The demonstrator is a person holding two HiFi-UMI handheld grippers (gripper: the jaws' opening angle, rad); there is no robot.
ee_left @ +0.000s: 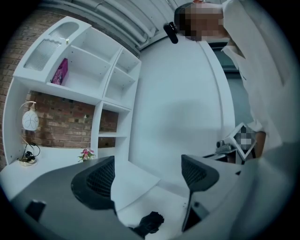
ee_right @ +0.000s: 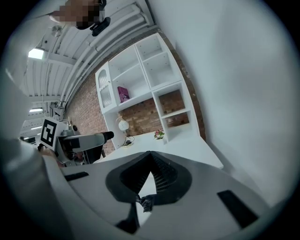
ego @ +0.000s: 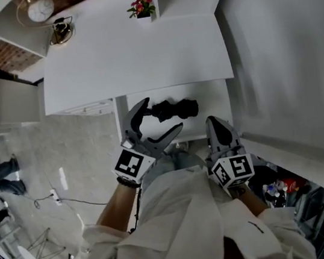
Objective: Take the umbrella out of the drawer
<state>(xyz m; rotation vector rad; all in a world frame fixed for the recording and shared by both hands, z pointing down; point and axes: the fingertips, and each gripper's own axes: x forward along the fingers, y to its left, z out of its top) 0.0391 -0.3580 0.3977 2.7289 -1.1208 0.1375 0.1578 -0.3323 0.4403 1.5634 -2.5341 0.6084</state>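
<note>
Currently the umbrella (ego: pixel 175 109), black and folded short, lies on the floor of the open drawer (ego: pixel 215 117) under the white desk (ego: pixel 131 51). Its long axis runs left-right across the drawer, crosswise to the person

Key relation: left gripper (ego: pixel 164 114) is the nearer one. Its jaws are spread wide and its mouth lines up over the umbrella's left end in the head view. In the left gripper view the umbrella (ee_left: pixel 150 222) shows only at the bottom edge, below the gap of the left gripper (ee_left: pixel 152 176), with nothing between the pads. So the gripper looks to be above and just short of it, not around it yet, with no contact visible. Judgement: the next move calls for a drop down and forward so the jaws straddle the umbrella across its narrow width, then a close

Left gripper comes in from the person's left, angled forward and to the right, marker cube back at the wrist

Right gripper (ego: pixel 213 125) sits at the drawer's front right, pointing forward, clear of the umbrella's right end. In its own view the right gripper (ee_right: pixel 150 154) has its jaw tips touching and grips nothing; a dark bit shows through the slit lower down, too small to identify

Task looks to be at the reach stage, umbrella not lifted
</note>
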